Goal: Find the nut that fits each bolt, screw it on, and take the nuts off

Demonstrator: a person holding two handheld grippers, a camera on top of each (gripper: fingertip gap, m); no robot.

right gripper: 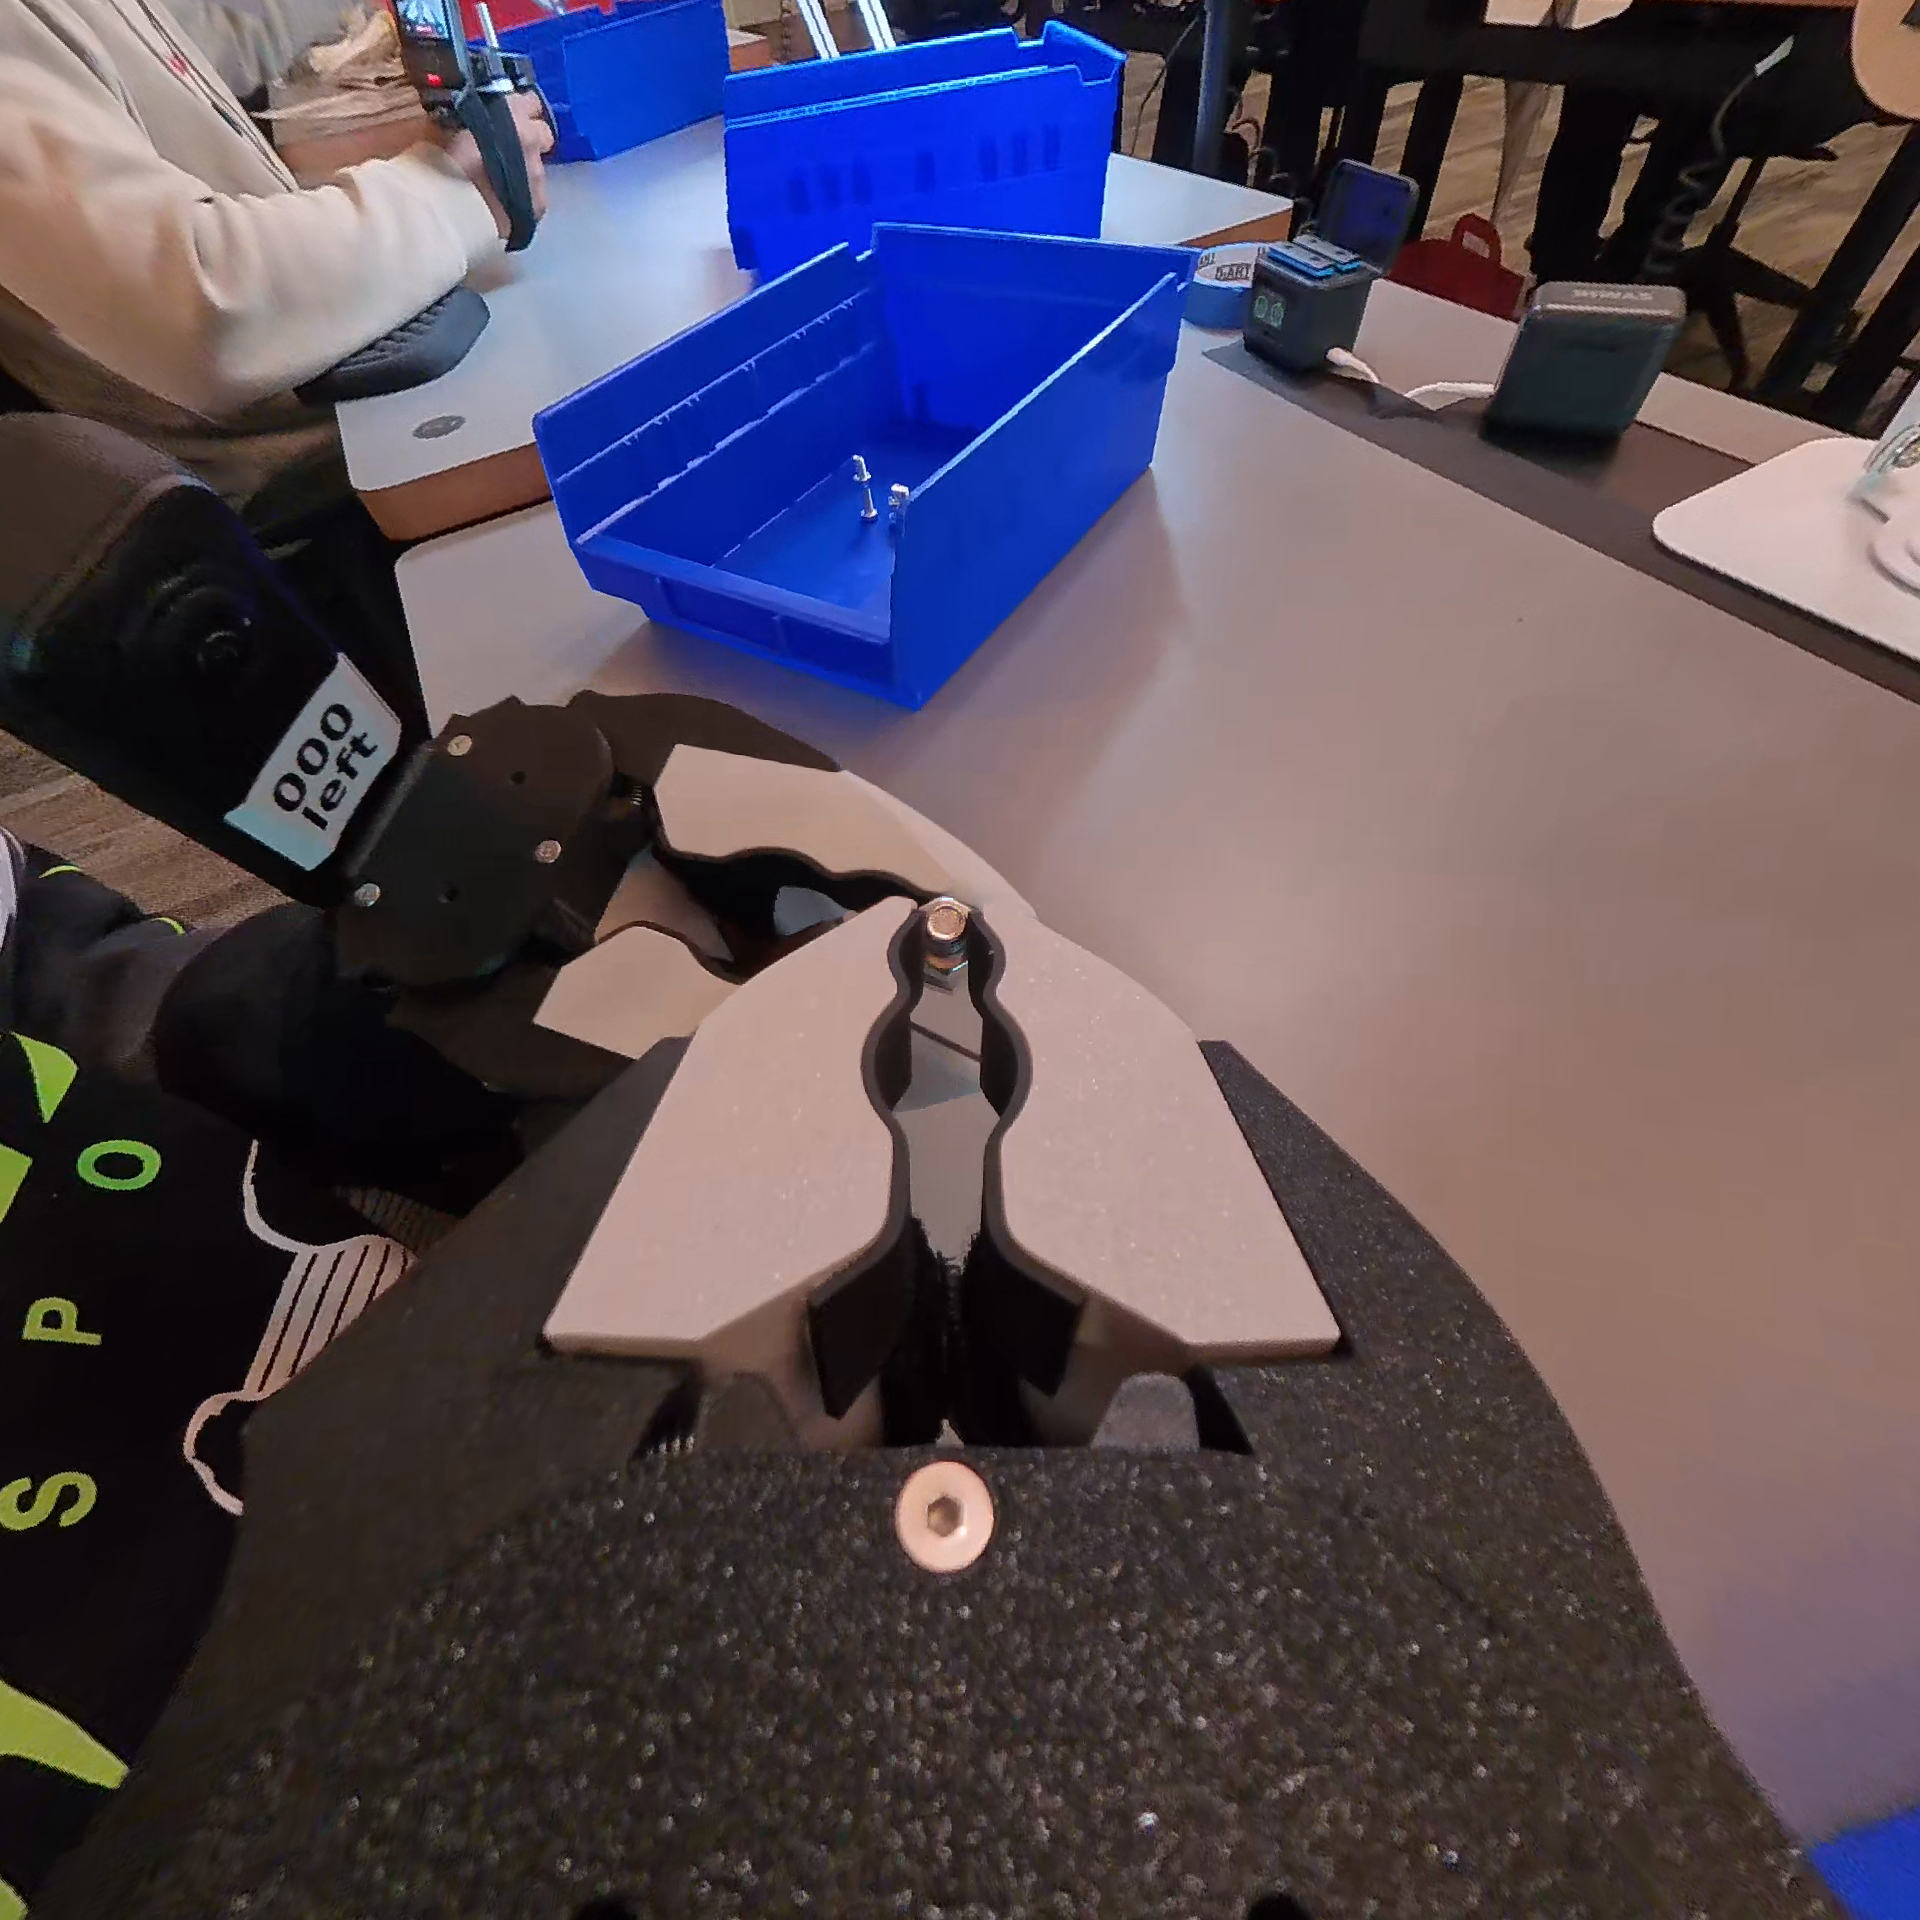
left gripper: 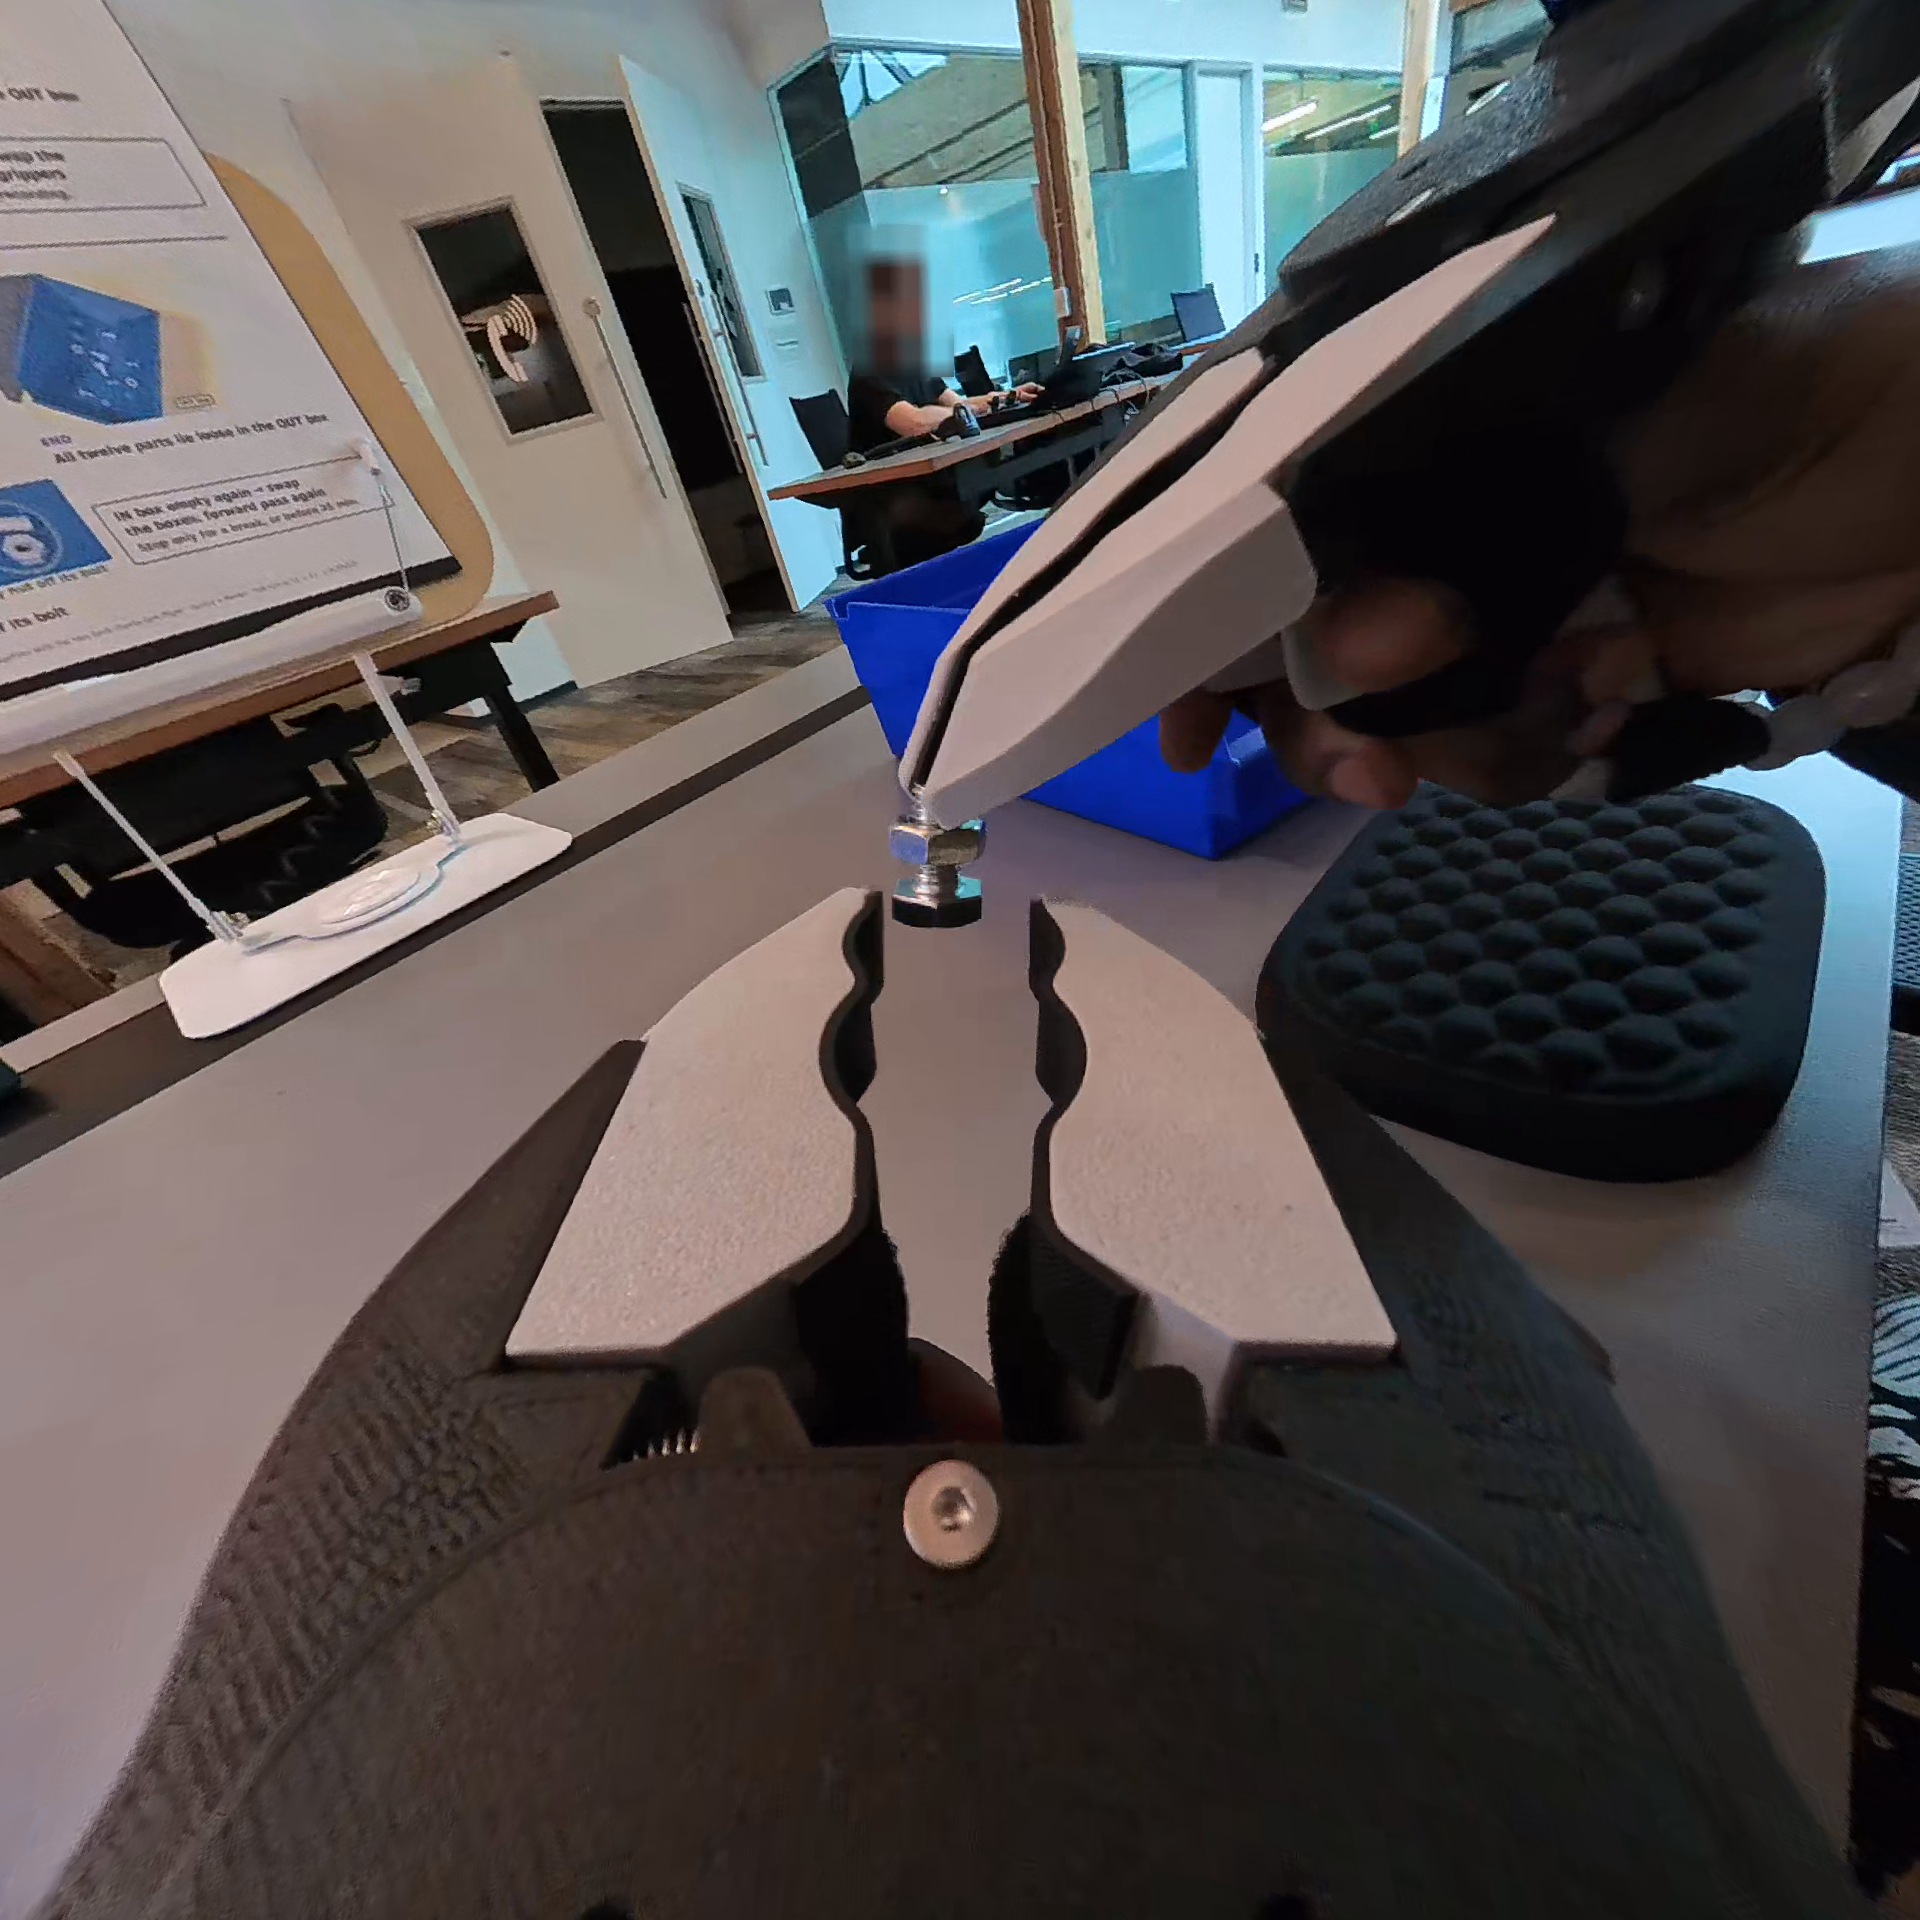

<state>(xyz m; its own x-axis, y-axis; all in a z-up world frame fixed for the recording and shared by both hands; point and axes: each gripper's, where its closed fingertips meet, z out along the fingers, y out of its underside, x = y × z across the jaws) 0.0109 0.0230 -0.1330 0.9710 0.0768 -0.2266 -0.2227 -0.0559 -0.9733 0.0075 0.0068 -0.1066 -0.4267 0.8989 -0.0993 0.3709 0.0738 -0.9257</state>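
Blue bin on the grey counter holds two small bolts near its right wall. Right gripper, jaws narrow, pinches the threaded tip of a bolt w/ a hex nut partway up it. Bolt's long axis is vertical, head down, just off the counter. Left gripper has jaws partly apart, just short of the bolt head, not touching. Only the left wrist view shows the black dimpled pad; the bin's contents show in the right wrist view only.

Bolt stands on table — bin behind it.
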